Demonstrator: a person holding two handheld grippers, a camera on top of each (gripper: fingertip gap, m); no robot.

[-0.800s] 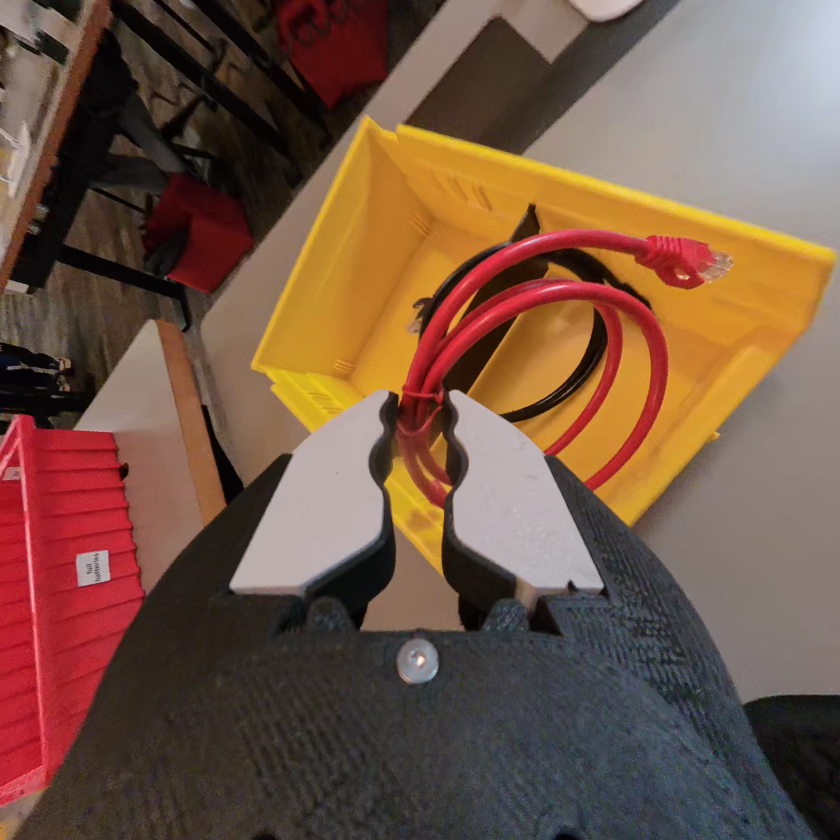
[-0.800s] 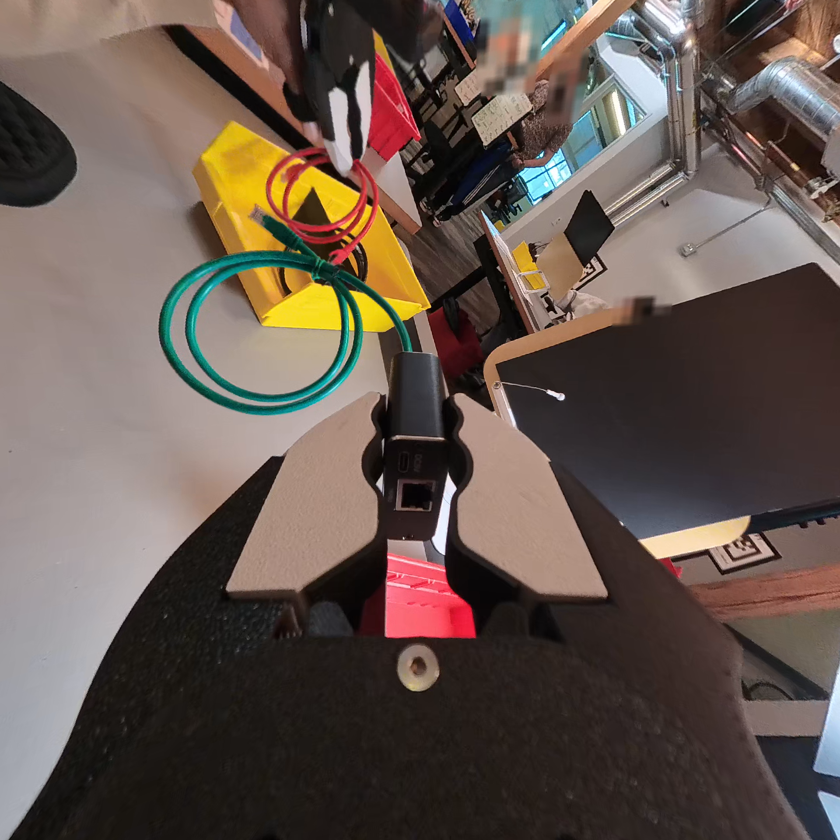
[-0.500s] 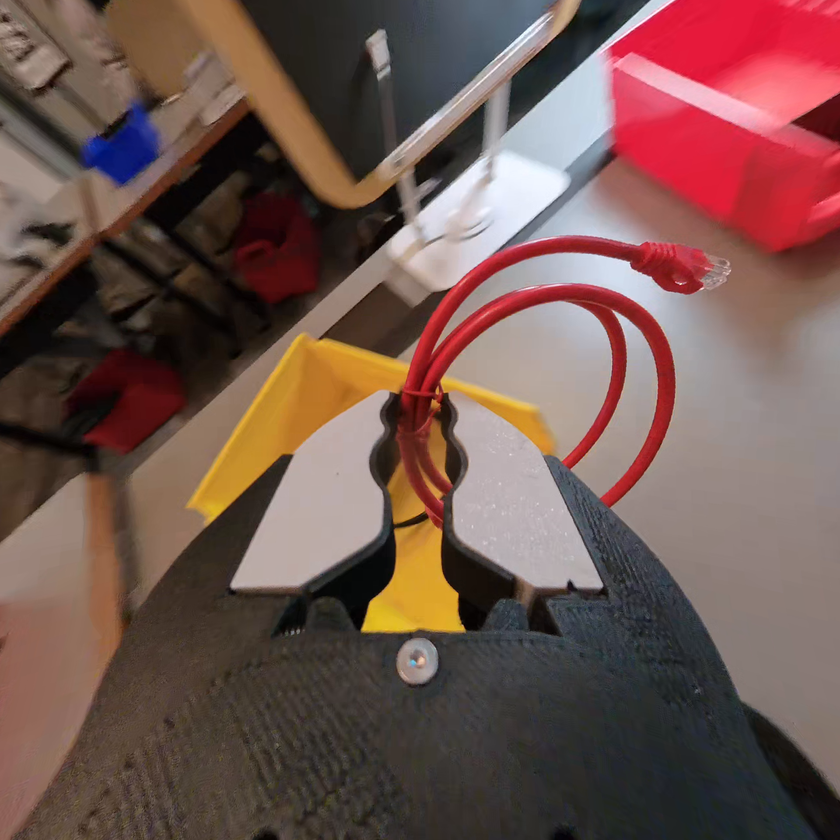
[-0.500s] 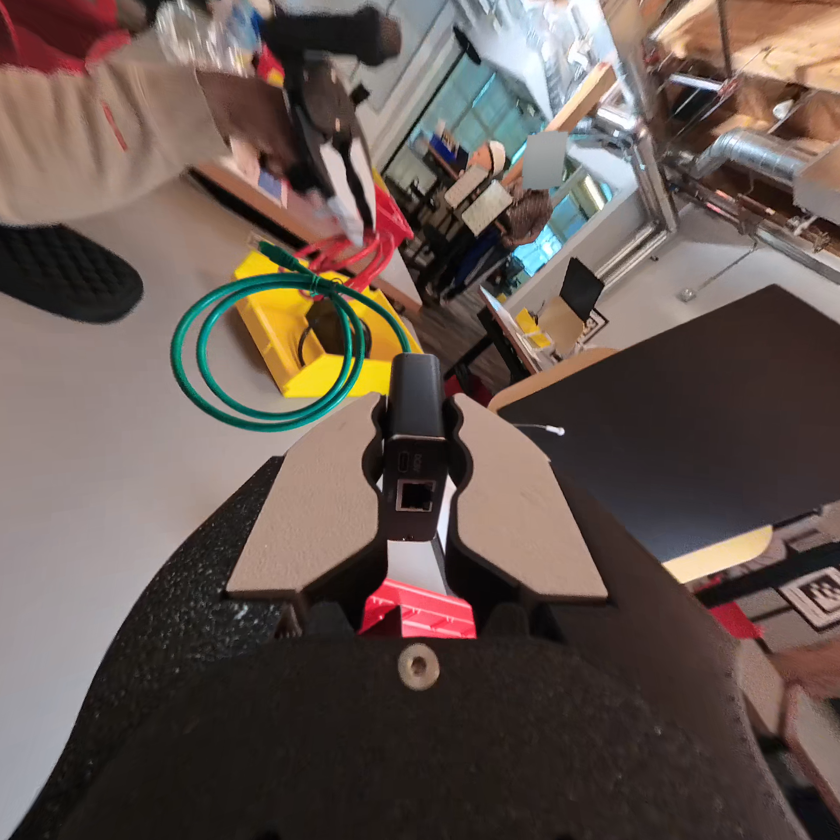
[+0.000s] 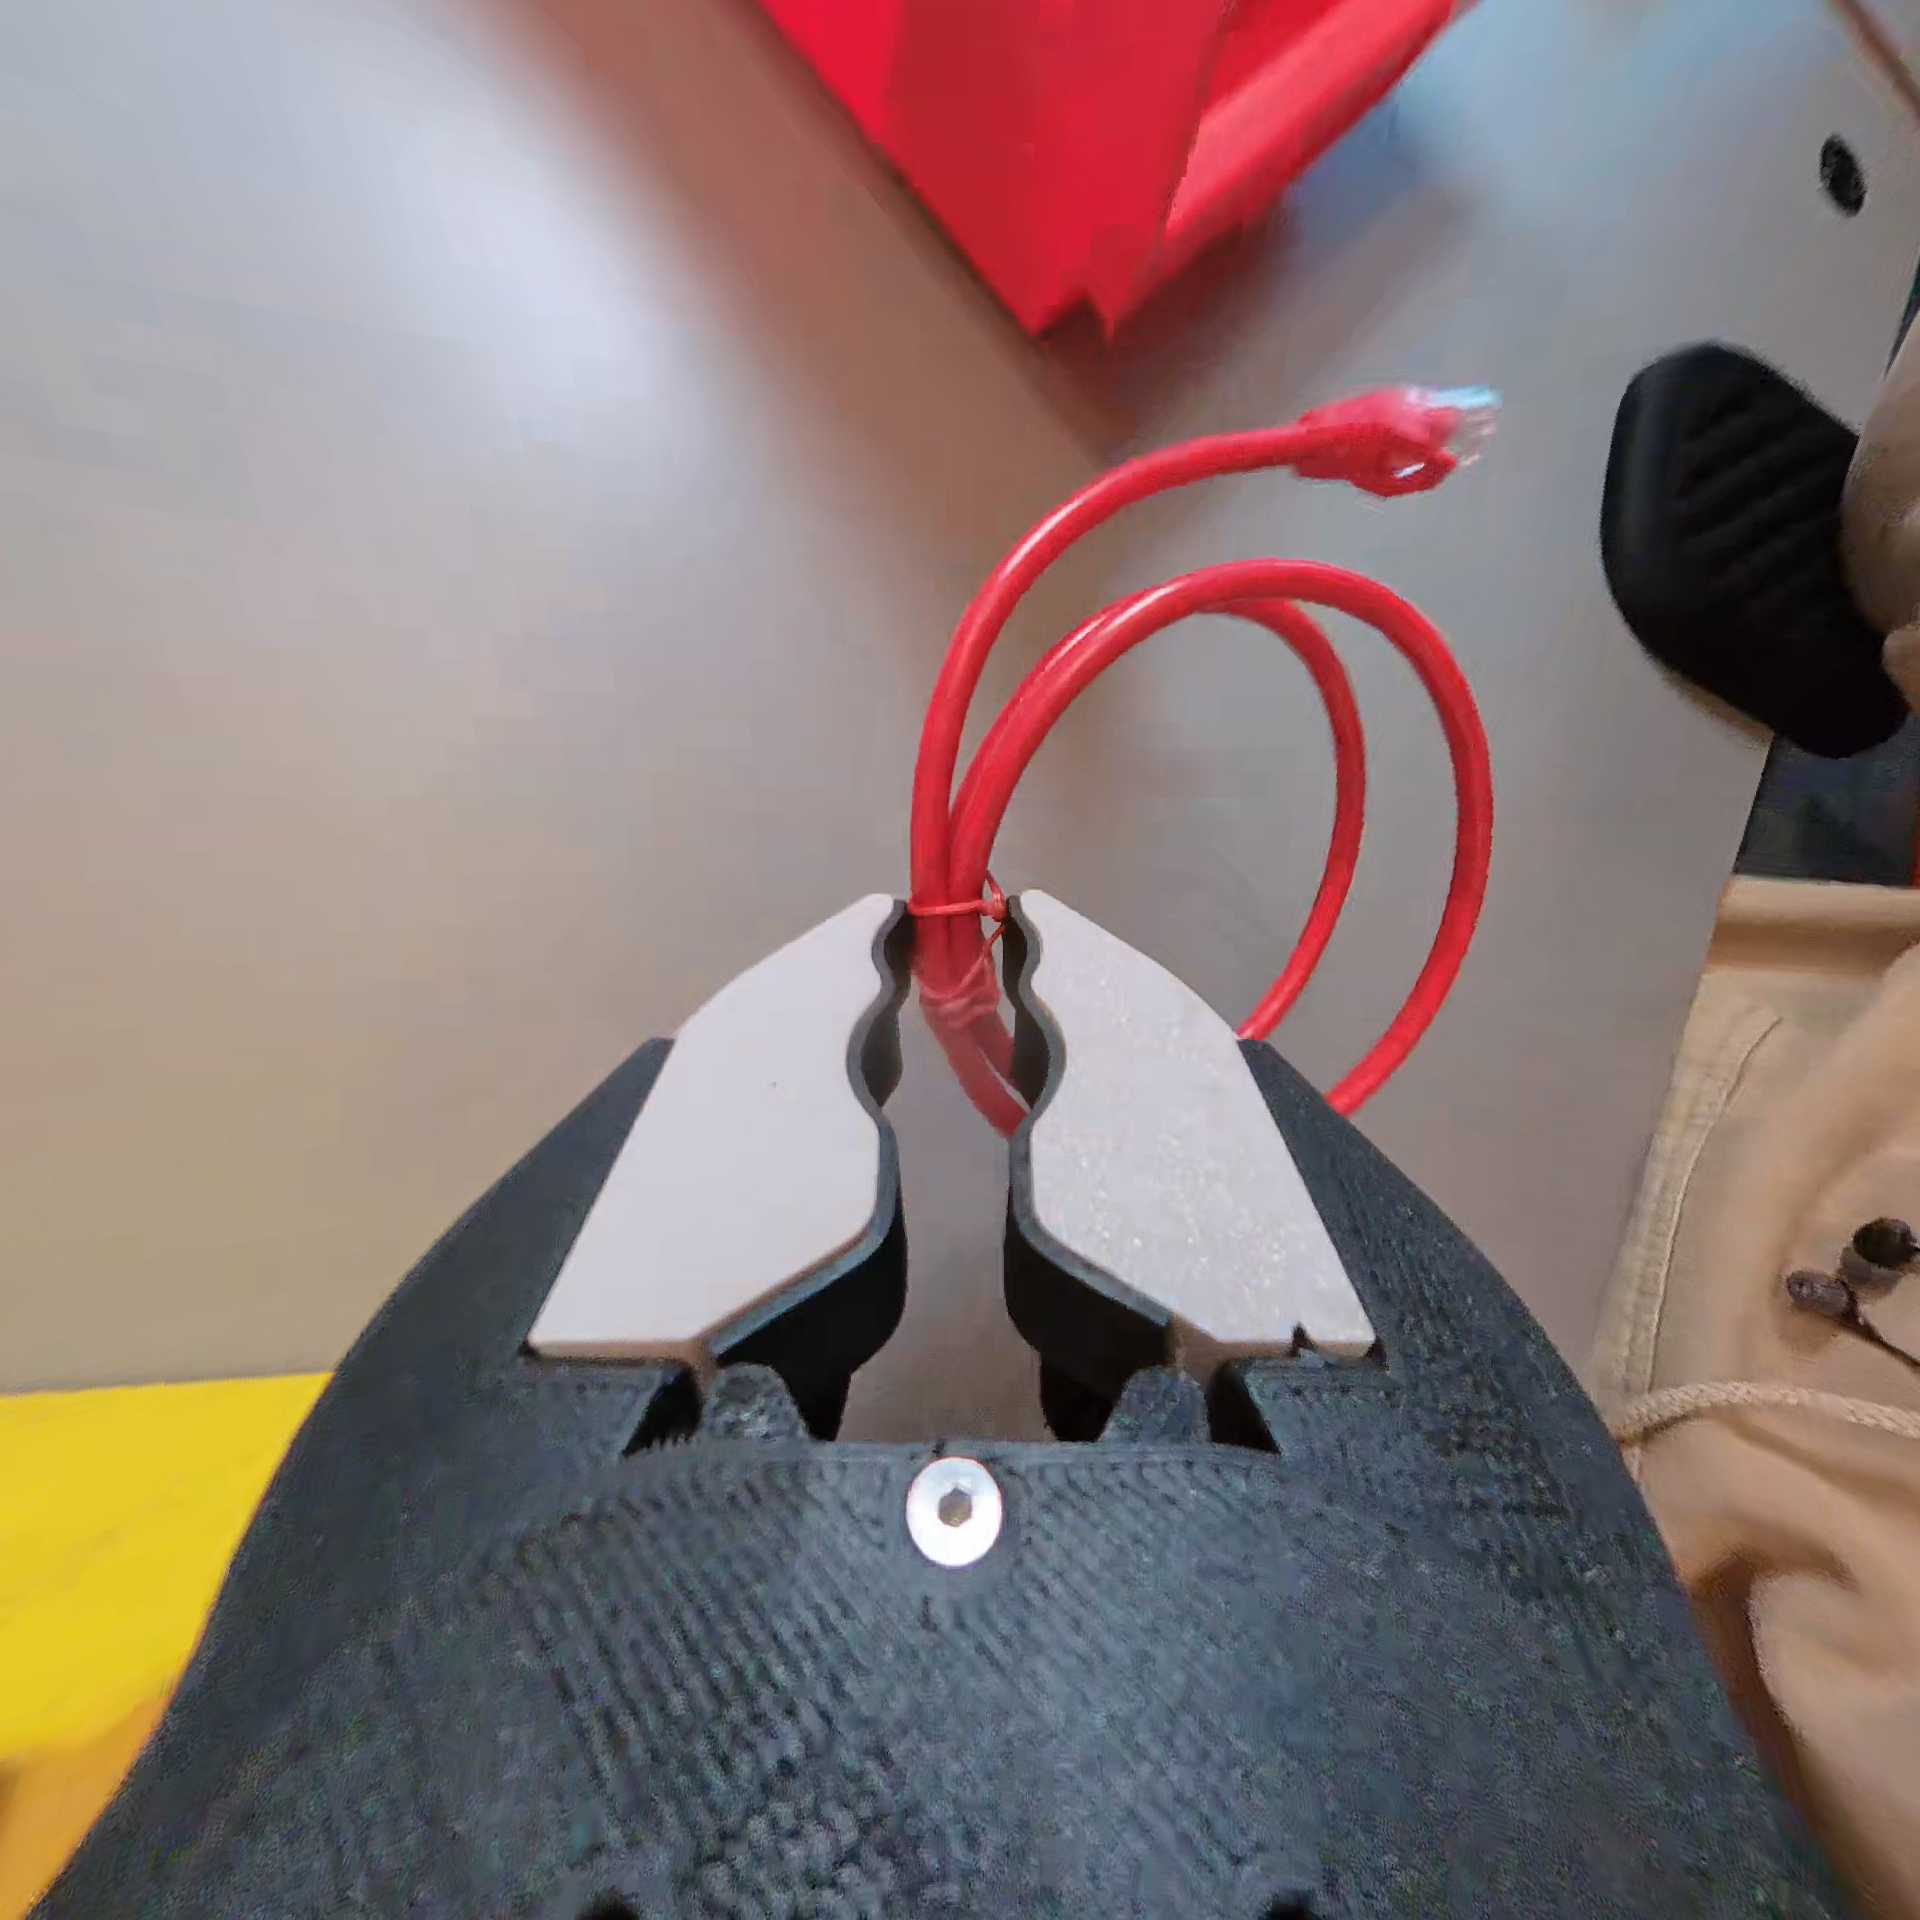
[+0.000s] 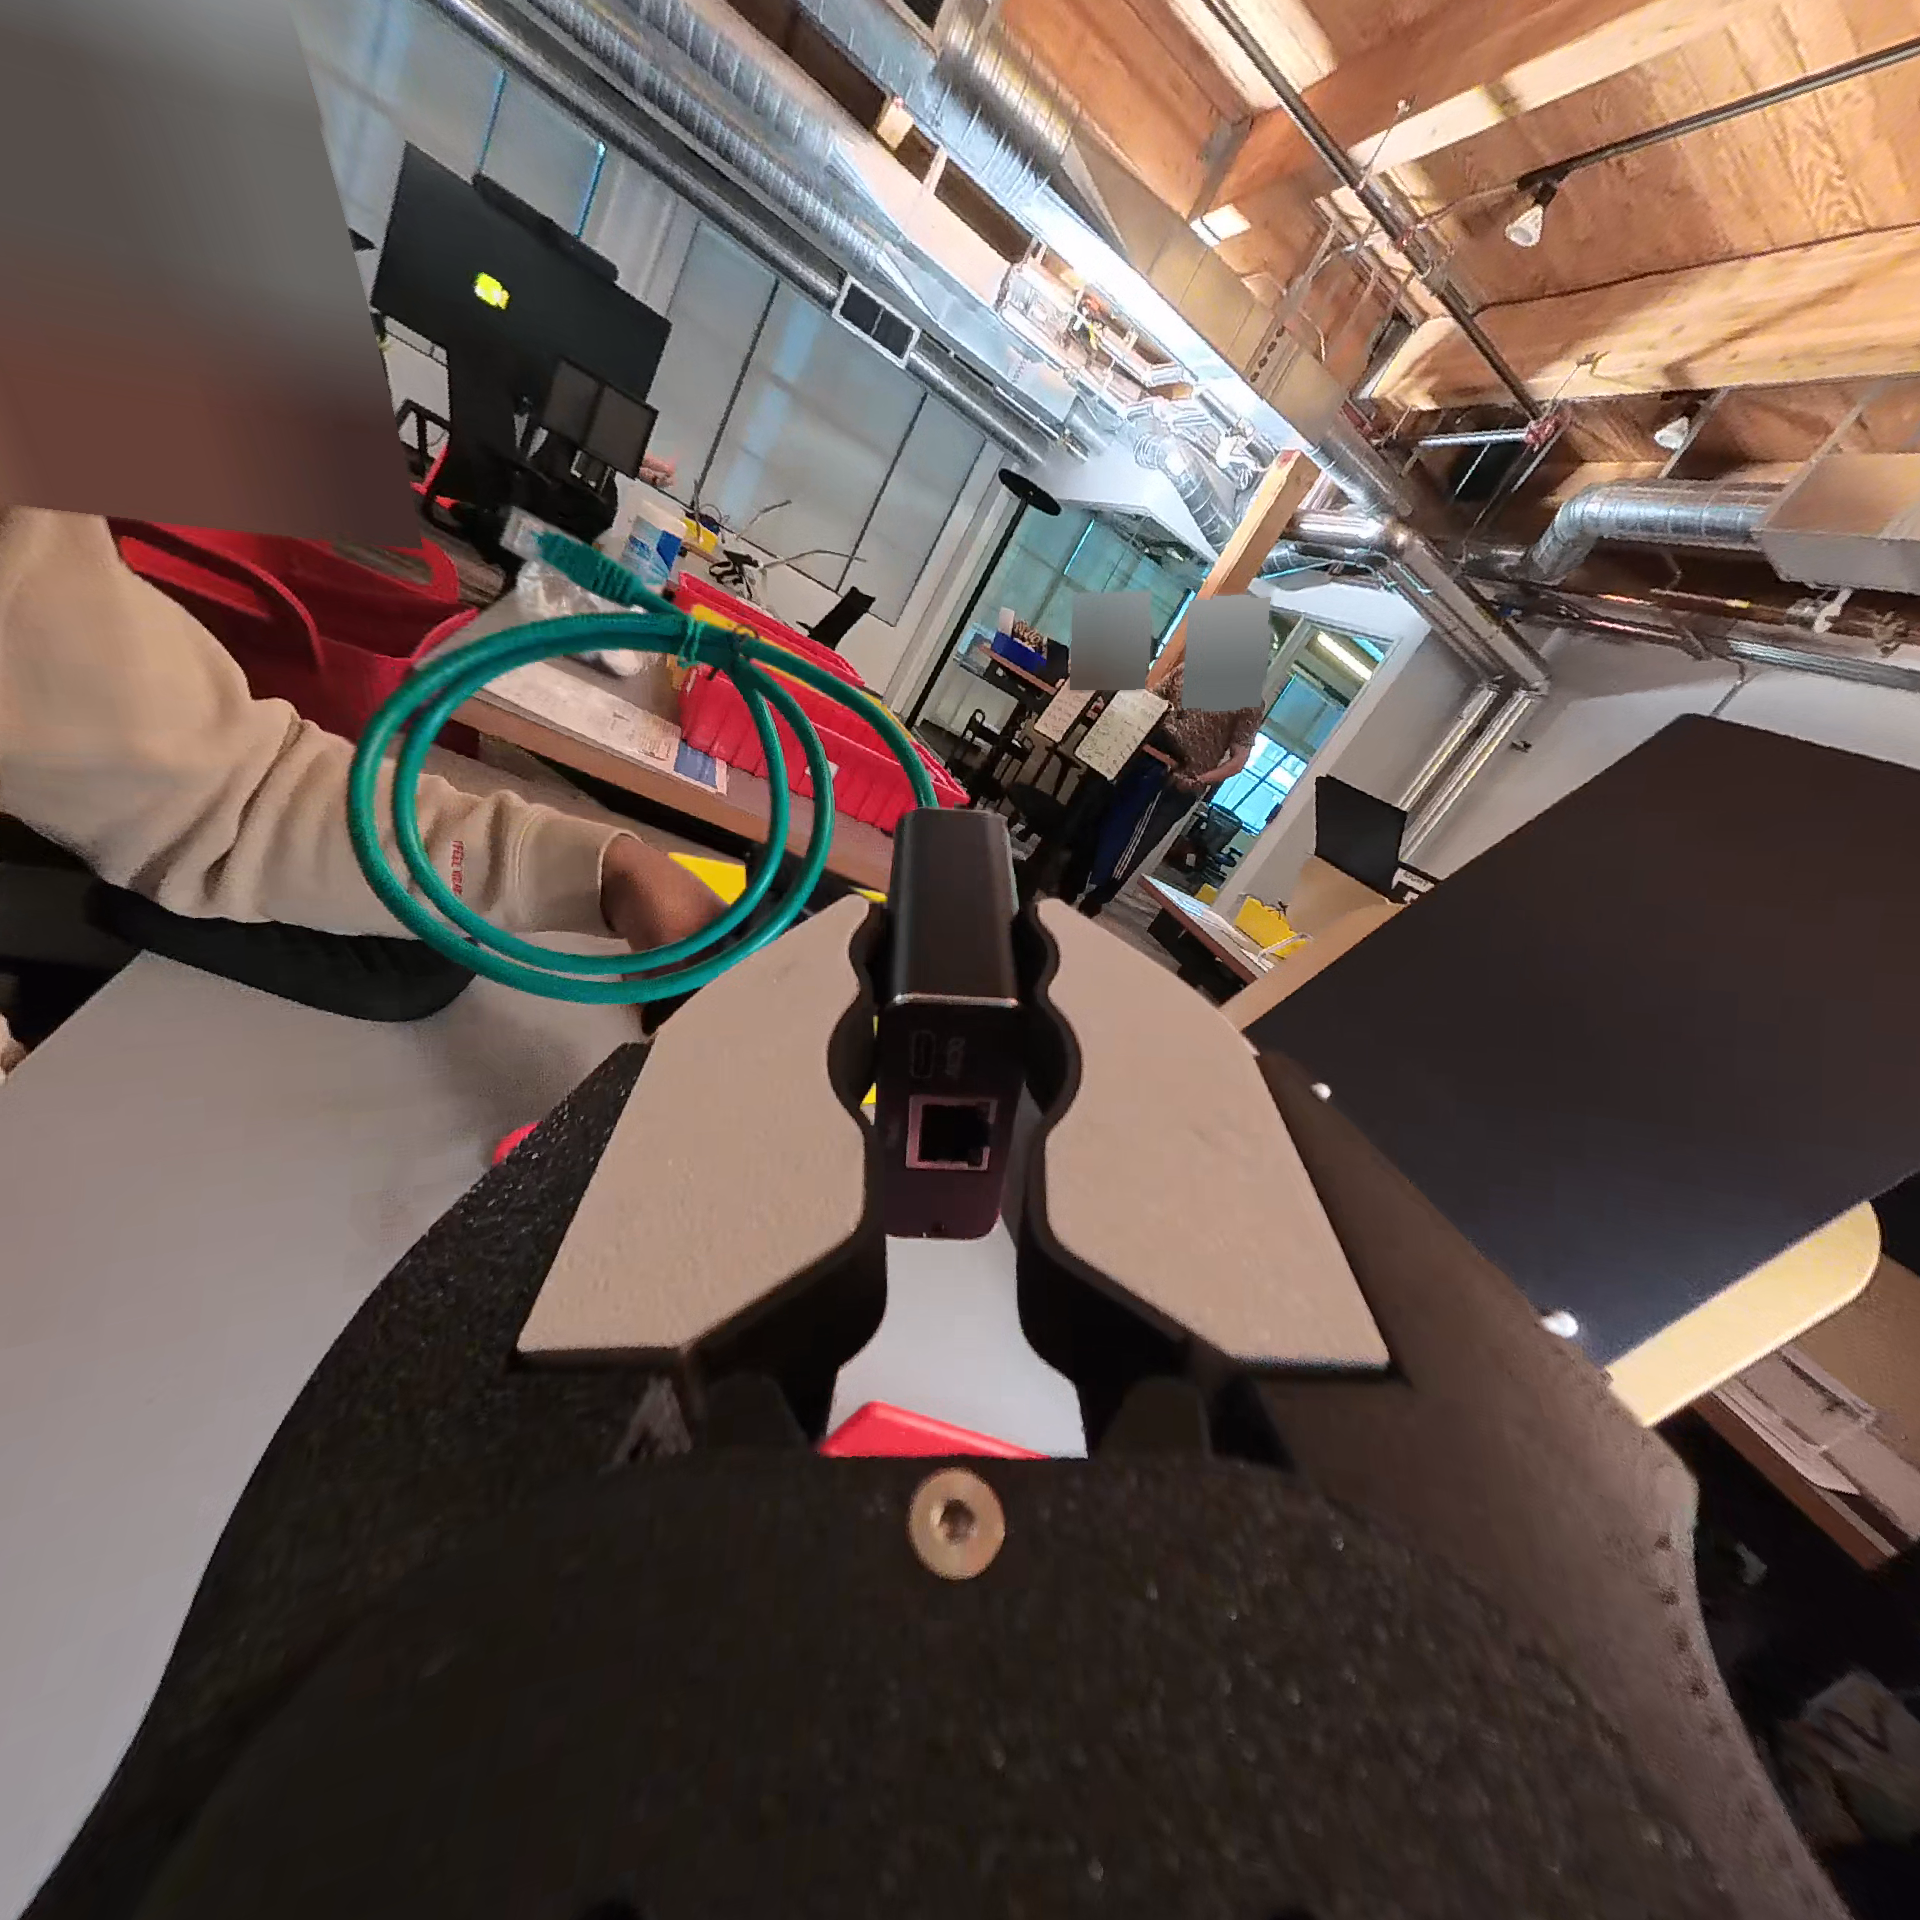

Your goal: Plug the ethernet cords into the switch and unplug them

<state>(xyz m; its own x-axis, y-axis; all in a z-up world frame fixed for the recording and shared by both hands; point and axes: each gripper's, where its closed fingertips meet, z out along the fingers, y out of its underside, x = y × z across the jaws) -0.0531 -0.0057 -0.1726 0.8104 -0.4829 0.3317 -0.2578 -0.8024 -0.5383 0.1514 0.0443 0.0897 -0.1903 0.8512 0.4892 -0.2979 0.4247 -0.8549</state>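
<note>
Above the grey tabletop (image 5: 416, 623), the right tool (image 6: 954, 997) pinches the black switch (image 6: 951, 935), the green cord (image 6: 592, 821) hanging off its far end. The left tool (image 5: 961, 935) clamps the coiled red cord (image 5: 1226, 727) at its tie; held there, its free plug (image 5: 1392, 442) could wobble and miss the port.

Bare grey table (image 5: 416, 623) lies open leftward; red bin (image 5: 1091, 135) blocks ahead, sleeve (image 5: 1787, 1195) crowds right.

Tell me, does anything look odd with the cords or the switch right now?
One thing: the red cord in the left gripper is pinched at its tied coil, not near the free plug, awkward for plugging. The right gripper holds the black switch squarely, green cord dangling.
</note>
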